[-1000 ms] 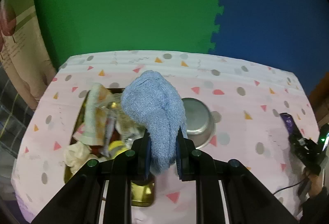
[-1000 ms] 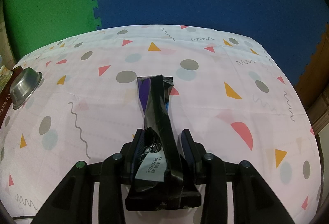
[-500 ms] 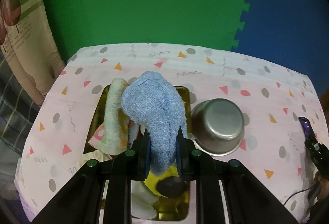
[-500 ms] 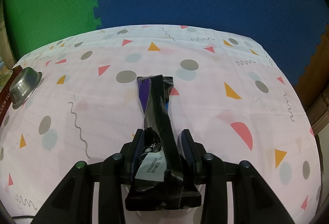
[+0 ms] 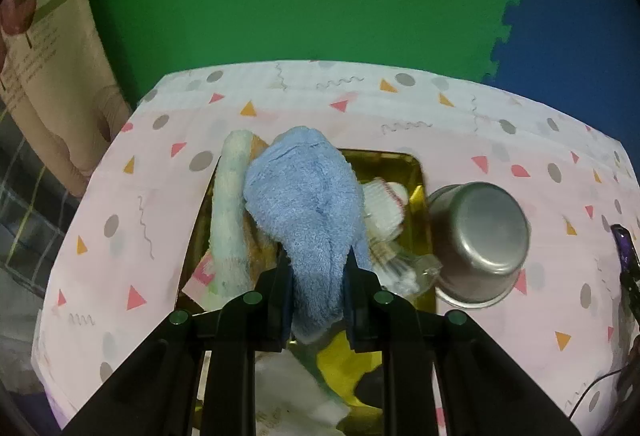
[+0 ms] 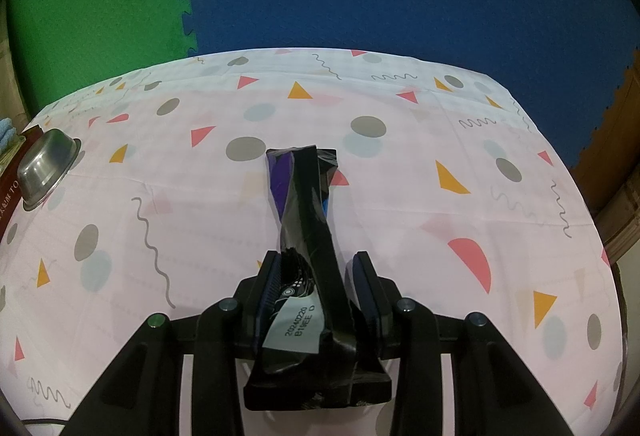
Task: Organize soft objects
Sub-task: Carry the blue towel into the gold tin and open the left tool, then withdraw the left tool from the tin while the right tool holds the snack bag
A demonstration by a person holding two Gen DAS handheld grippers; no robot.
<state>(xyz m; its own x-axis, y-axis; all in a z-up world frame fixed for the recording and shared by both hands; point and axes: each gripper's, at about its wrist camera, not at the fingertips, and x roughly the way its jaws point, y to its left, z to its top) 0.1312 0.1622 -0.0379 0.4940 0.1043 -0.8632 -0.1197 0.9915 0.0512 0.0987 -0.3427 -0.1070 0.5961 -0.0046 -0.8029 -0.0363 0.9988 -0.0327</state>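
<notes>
My left gripper (image 5: pixel 316 268) is shut on a blue towel (image 5: pixel 304 204) and holds it over a gold tray (image 5: pixel 416 172). The tray holds a pale green rolled towel (image 5: pixel 230 212), a white cloth item (image 5: pixel 384 204), clear plastic wrapping (image 5: pixel 400 268) and a yellow item (image 5: pixel 344 364). My right gripper (image 6: pixel 316 272) holds a black and purple packet (image 6: pixel 304 196) between its fingers, just above the patterned tablecloth (image 6: pixel 400 196); a narrow gap shows at the right pad.
A steel bowl (image 5: pixel 480 232) lies tilted against the tray's right side; it also shows at the far left of the right wrist view (image 6: pixel 44 168). Green and blue foam mats back the table. The table's edges fall away on the left and right.
My left gripper has carried the blue towel farther forward over the gold tray, and the steel bowl now sits closer on the right. The right gripper has not moved.
</notes>
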